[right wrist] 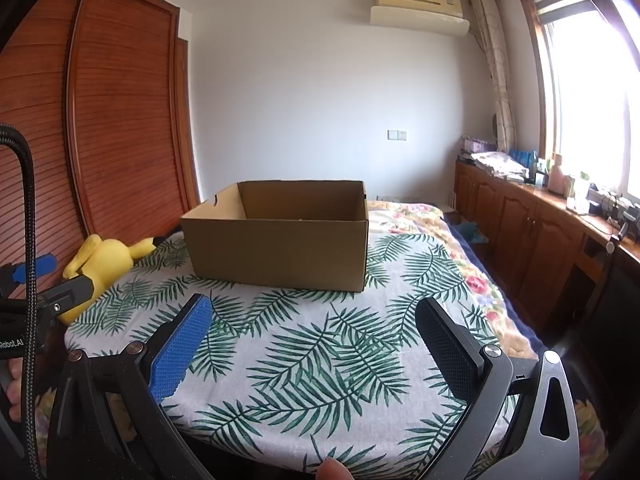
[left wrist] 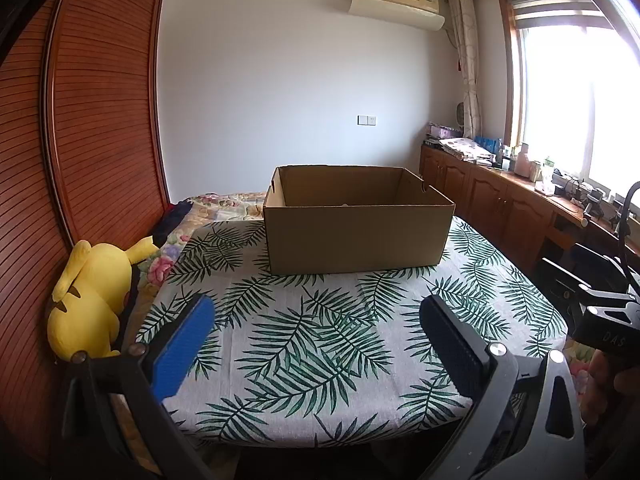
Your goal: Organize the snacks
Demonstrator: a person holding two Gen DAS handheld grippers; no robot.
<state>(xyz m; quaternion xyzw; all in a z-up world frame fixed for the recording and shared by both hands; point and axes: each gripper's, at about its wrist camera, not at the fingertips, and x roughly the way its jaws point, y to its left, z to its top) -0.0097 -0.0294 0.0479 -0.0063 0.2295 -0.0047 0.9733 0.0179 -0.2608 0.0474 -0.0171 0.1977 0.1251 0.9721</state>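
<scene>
An open brown cardboard box (left wrist: pixel 356 236) stands on a leaf-patterned cloth (left wrist: pixel 320 360) over a table, at its far side; it also shows in the right wrist view (right wrist: pixel 280 252). Its inside is mostly hidden by the near wall. No snacks are in view. My left gripper (left wrist: pixel 316 320) is open and empty, above the cloth's near part. My right gripper (right wrist: pixel 312 320) is open and empty too, at about the same distance from the box. The left gripper shows at the left edge of the right wrist view (right wrist: pixel 52 280).
A yellow plush toy (left wrist: pixel 92 296) lies at the table's left edge against a wooden louvred wardrobe (left wrist: pixel 80 120). A bed with a floral quilt (right wrist: pixel 408 212) lies behind the table. Wooden cabinets (left wrist: pixel 500 200) with clutter line the right wall under the window.
</scene>
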